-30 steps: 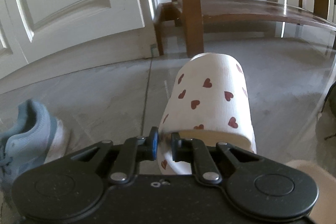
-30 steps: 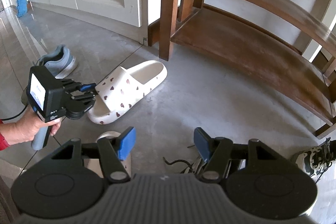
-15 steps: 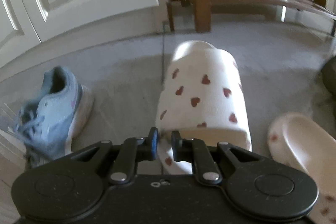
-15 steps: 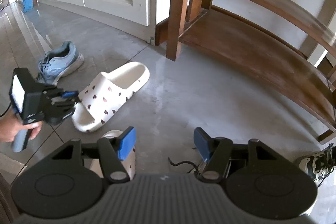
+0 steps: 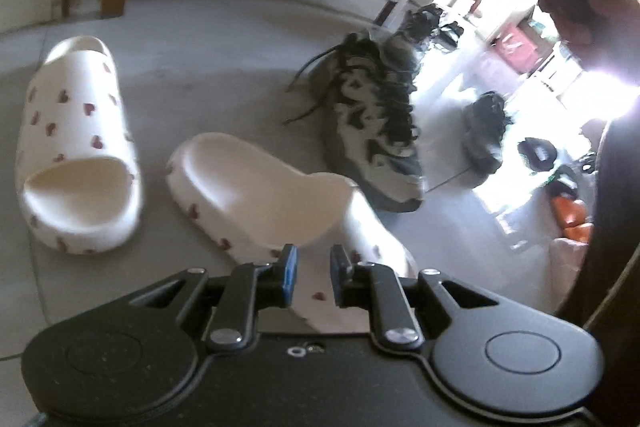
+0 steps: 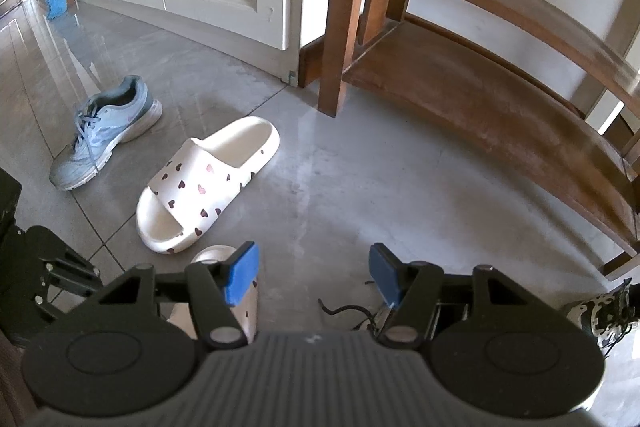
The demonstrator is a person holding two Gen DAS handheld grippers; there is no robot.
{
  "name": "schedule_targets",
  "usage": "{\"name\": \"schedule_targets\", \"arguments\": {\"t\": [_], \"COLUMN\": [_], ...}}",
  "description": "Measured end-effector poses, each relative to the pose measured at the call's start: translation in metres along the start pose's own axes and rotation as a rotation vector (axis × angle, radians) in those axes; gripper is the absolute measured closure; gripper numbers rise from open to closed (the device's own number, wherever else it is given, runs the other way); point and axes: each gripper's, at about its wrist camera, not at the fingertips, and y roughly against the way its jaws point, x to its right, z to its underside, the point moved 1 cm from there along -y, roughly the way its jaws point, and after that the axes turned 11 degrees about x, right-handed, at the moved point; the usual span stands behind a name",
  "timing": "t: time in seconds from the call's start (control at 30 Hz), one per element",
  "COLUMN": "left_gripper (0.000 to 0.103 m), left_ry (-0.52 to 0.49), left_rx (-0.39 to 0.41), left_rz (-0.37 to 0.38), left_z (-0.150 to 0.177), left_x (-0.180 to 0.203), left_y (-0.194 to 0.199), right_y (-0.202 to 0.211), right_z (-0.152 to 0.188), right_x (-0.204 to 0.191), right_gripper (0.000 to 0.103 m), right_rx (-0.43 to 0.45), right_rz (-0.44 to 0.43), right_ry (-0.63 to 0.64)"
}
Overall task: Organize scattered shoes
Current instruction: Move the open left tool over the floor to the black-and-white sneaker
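I've let go of the first heart slipper [image 6: 208, 183] | left claw [image 5: 312, 277] nearly clenched, empty, swung over its mate [image 5: 256, 195] | right claw [image 6: 314, 273] half-open, empty | pair up next.

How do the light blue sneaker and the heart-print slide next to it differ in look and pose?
The light blue sneaker is a closed, laced shoe; the heart-print slide is open at toe and heel, with no laces. The sneaker is pale blue with a white sole; the slide is cream with small dark hearts. The sneaker lies nearer the white doors, the slide nearer the wooden rack. Both rest sole-down on the grey floor, toes toward the camera, touched by neither gripper.
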Motion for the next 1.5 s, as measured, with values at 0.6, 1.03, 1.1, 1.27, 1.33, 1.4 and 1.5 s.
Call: {"name": "schedule_targets", "arguments": {"t": [0.6,1.03,1.1,1.27,1.33,1.4,1.5], "left_gripper": [0.086,0.081,0.08,0.083,0.081,0.081,0.08], "left_ry": [-0.232,-0.58,-0.621,-0.573,-0.537,-0.513,-0.437], "left_rx": [-0.171,-0.174,-0.153,-0.059,-0.009,0.031,0.095], "left_rz": [0.23,0.102,0.031,-0.117,-0.137,-0.14,-0.091], "left_z": [-0.022,-0.094,-0.105,-0.114,-0.113,-0.113,-0.12], "left_x": [0.013,-0.014,-0.018,-0.019,-0.009,0.0,0.021], "left_y": [-0.06,-0.082,-0.087,-0.078,-0.069,-0.063,-0.057], "right_y": [0.004,0.003,0.004,0.01,0.013,0.018,0.029], "right_z": [-0.001,0.001,0.001,0.001,0.0,-0.002,-0.004], "right_x": [0.0,0.005,0.007,0.014,0.022,0.038,0.065], "right_gripper": [0.038,0.038,0.038,0.038,0.038,0.038,0.038], "right_rx": [0.001,-0.011,-0.012,0.005,0.027,0.061,0.114], "right_rz": [0.015,0.033,0.038,0.063,0.086,0.13,0.212], "right_ry": [0.008,0.004,0.003,0.007,-0.001,-0.027,-0.069]}}
